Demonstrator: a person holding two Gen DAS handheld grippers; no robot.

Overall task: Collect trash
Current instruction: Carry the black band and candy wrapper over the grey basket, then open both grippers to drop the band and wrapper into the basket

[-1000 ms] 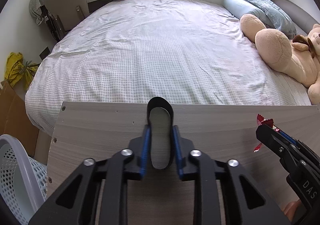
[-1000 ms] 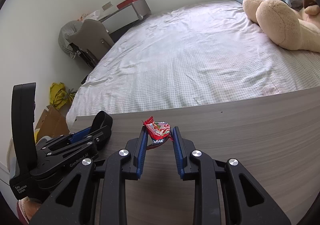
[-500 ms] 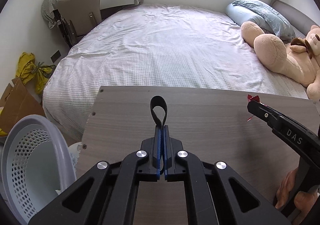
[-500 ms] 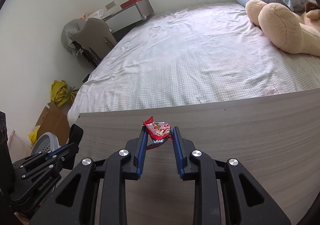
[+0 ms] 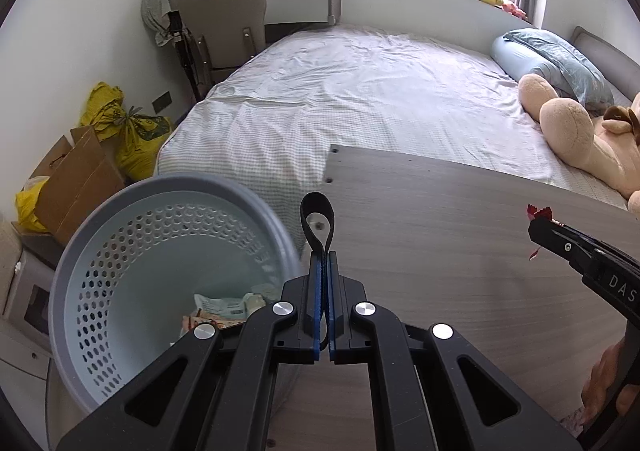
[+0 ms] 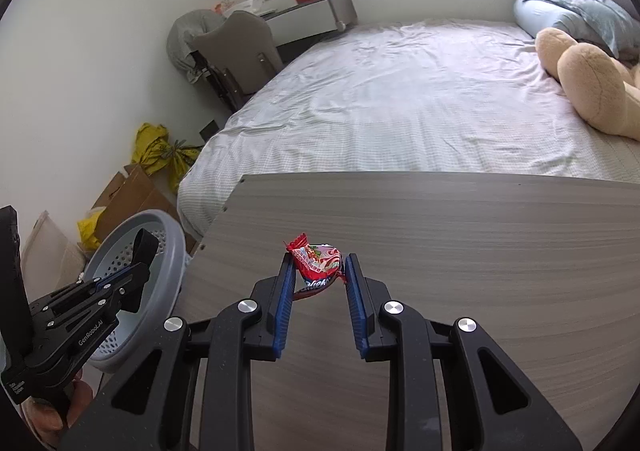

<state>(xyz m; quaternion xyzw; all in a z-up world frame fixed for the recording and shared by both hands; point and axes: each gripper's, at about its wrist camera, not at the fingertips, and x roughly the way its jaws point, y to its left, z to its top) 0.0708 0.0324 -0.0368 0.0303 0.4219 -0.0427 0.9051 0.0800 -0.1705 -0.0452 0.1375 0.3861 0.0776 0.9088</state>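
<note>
Left wrist view: my left gripper [image 5: 323,263] is clamped tight on a black loop strap [image 5: 317,225], pinched at its lower end so the loop stands up above the fingertips. It sits over the left edge of the wooden table [image 5: 440,251], right at the rim of the grey perforated basket [image 5: 120,251]. Some wrappers [image 5: 224,309] lie on the basket's bottom. At the right edge of this view my right gripper [image 5: 538,229] comes in over the table, a scrap of red showing at its tip. Beyond the table: the bed [image 5: 380,99] and a plush bear [image 5: 580,139]. Right wrist view: my right gripper [image 6: 318,271] is closed on a red candy wrapper [image 6: 316,265], held between the blue pads above the table [image 6: 480,251], near its left part. My left gripper [image 6: 138,271] is seen low at left with the strap [image 6: 144,247], in front of the basket [image 6: 168,251], which stands just beside the table's left edge. Yellow bags [image 6: 160,151] and a cardboard box [image 6: 128,195] sit by the wall behind.
</note>
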